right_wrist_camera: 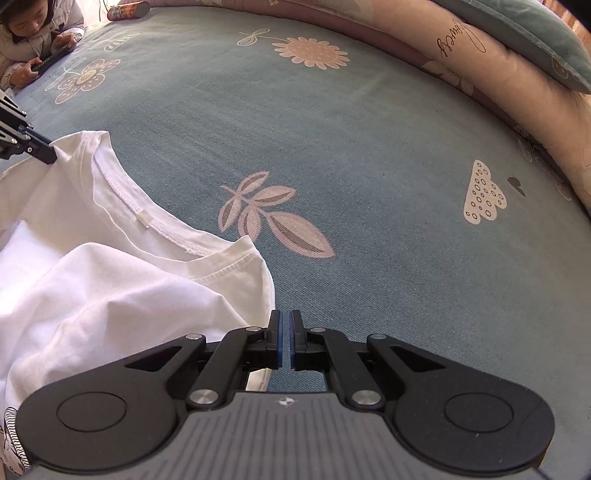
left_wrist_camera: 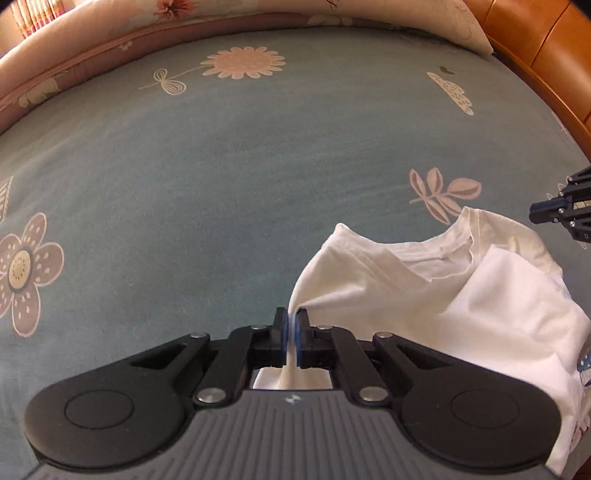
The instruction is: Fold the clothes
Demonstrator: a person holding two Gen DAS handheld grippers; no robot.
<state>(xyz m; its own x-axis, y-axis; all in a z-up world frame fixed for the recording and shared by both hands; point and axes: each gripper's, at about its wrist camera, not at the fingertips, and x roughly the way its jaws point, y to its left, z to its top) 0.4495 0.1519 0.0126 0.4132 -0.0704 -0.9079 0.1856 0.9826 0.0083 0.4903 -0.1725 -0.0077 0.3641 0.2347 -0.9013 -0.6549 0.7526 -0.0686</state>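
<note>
A white T-shirt (left_wrist_camera: 424,295) lies crumpled on the blue-grey flowered bedsheet (left_wrist_camera: 221,166), neckline facing up. My left gripper (left_wrist_camera: 291,321) is shut on a pinch of its fabric near one shoulder, and the cloth runs back between the pads. In the right wrist view the same shirt (right_wrist_camera: 92,277) fills the lower left, with the left gripper (right_wrist_camera: 51,157) clamped on its far shoulder. My right gripper (right_wrist_camera: 286,325) hovers just past the shirt's near sleeve edge, its pads almost touching with only bedsheet (right_wrist_camera: 369,147) showing through the slit. It also appears, small, as the right gripper (left_wrist_camera: 535,214).
A rolled pink duvet (right_wrist_camera: 498,74) and a blue pillow (right_wrist_camera: 535,37) line the far side of the bed. A brown headboard (left_wrist_camera: 535,37) stands at the right. A person (right_wrist_camera: 33,40) lies at the far corner holding a phone, beside a cylindrical can (right_wrist_camera: 129,9).
</note>
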